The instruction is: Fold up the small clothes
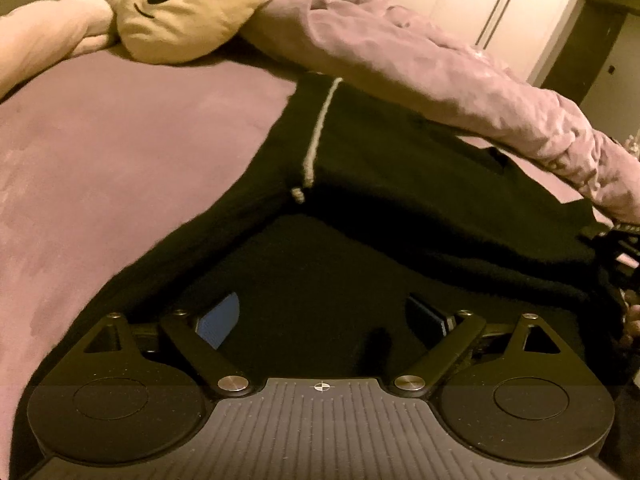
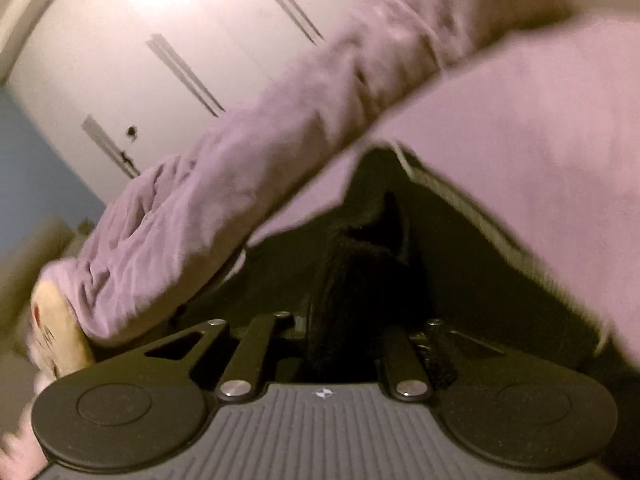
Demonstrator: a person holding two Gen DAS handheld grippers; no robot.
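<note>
A black garment [image 1: 400, 184] with a white drawstring [image 1: 320, 128] lies spread on the pink bed sheet [image 1: 120, 140]. My left gripper [image 1: 324, 316] hovers just over the garment's near part. It is open wide, both blue pads [image 1: 218, 320] show, and nothing is between them. In the right wrist view the same black garment [image 2: 360, 264] rises in a bunched fold straight into my right gripper [image 2: 352, 320]. That gripper is shut on the cloth, and its fingertips are hidden by the fabric. The view is blurred.
A crumpled pink duvet [image 1: 420, 60] runs along the far side of the garment, also seen as the duvet [image 2: 240, 180] in the right view. A beige plush cushion [image 1: 192, 8] lies at the back left. White wardrobe doors [image 1: 480, 0] stand behind the bed.
</note>
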